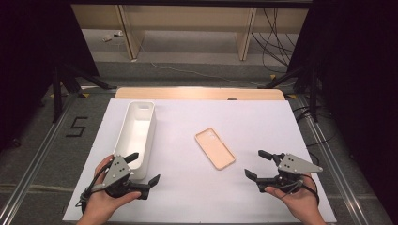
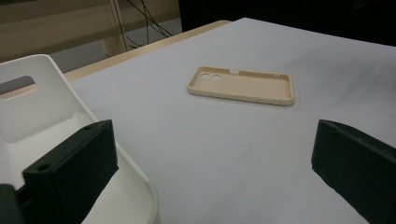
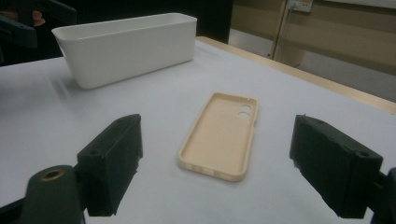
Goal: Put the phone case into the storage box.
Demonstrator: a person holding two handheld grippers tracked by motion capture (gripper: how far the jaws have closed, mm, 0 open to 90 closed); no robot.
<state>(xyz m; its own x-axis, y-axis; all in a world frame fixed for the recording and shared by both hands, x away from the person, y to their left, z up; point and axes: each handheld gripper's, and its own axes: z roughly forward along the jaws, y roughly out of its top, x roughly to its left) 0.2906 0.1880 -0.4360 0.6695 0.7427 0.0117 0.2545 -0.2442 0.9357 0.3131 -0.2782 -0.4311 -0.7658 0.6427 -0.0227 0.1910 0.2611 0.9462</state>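
The beige phone case [image 1: 215, 148] lies flat, hollow up, mid-table beside the white bin [image 1: 137, 133]; the right gripper [image 1: 257, 165] gapes wide near it; the left gripper [image 1: 143, 168], equally wide, seems to straddle the bin's near corner.

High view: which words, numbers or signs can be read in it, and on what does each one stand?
"5": a black number on the grey floor, left of the table.
No text can be read on the phone case or the white bin.
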